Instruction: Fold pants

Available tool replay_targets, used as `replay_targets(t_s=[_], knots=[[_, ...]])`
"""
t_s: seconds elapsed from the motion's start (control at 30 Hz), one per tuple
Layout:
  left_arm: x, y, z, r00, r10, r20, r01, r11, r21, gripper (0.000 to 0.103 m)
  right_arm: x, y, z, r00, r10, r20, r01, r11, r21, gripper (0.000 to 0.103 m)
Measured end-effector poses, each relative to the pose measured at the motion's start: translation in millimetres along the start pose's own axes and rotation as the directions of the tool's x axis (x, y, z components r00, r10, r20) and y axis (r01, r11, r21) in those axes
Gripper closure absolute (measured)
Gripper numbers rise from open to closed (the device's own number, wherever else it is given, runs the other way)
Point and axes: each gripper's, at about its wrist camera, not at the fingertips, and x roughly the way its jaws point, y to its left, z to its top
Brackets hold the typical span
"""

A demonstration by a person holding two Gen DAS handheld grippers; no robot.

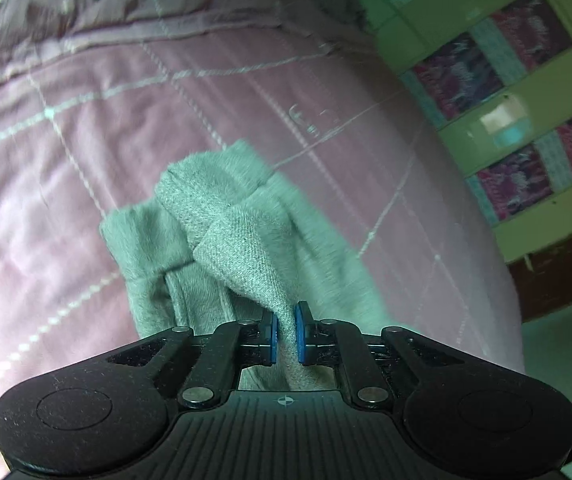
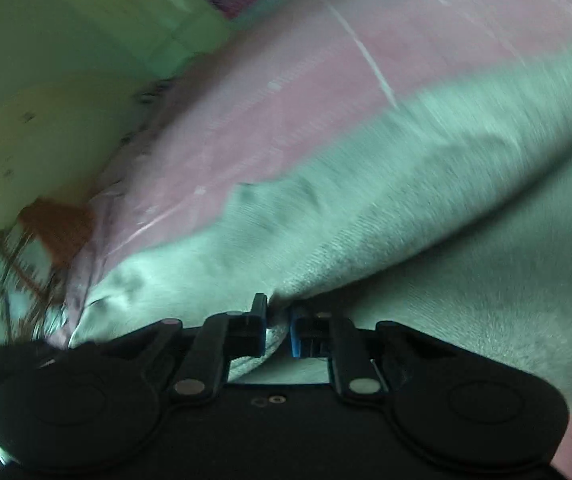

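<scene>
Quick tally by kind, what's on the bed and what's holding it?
Grey pants: 1
Pink bedspread: 1
Grippers: 2, left gripper and right gripper, each shut on the pants
Total: 4

pants (image 2: 405,208) motion-blurred, cut off right

Black left gripper (image 1: 285,336); blue pads (image 1: 273,334); silver rivets (image 1: 196,393).
</scene>
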Motion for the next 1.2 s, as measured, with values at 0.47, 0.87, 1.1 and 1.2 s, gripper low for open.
replay_targets(t_s=[0.47, 0.87, 1.1, 1.2], knots=[[2, 30, -21, 0.984, 0.18, -0.011, -0.179, 0.982, 0.058, 0.093, 17, 7, -35, 0.988, -0.088, -0.129, 0.075, 0.992, -0.101, 0.082], [8, -62, -100, 0.986, 0.109, -0.13, -0.07, 0.96, 0.271, 0.093, -46, -41, -17, 0.986, -0.156, -0.059, 0.152, 0.986, -0.068, 0.069], [45, -43, -121, 0.971, 0.114, -0.209, -0.09, 0.988, 0.122, 0.093, -91, -132, 10, 0.962, -0.27, 0.042, 0.262, 0.954, 0.145, 0.069], [44, -50, -120, 0.967, 0.134, -0.218, -0.098, 0.981, 0.17, 0.093, -99, -166, 23, 0.957, -0.275, 0.093, 0.248, 0.941, 0.232, 0.069]])
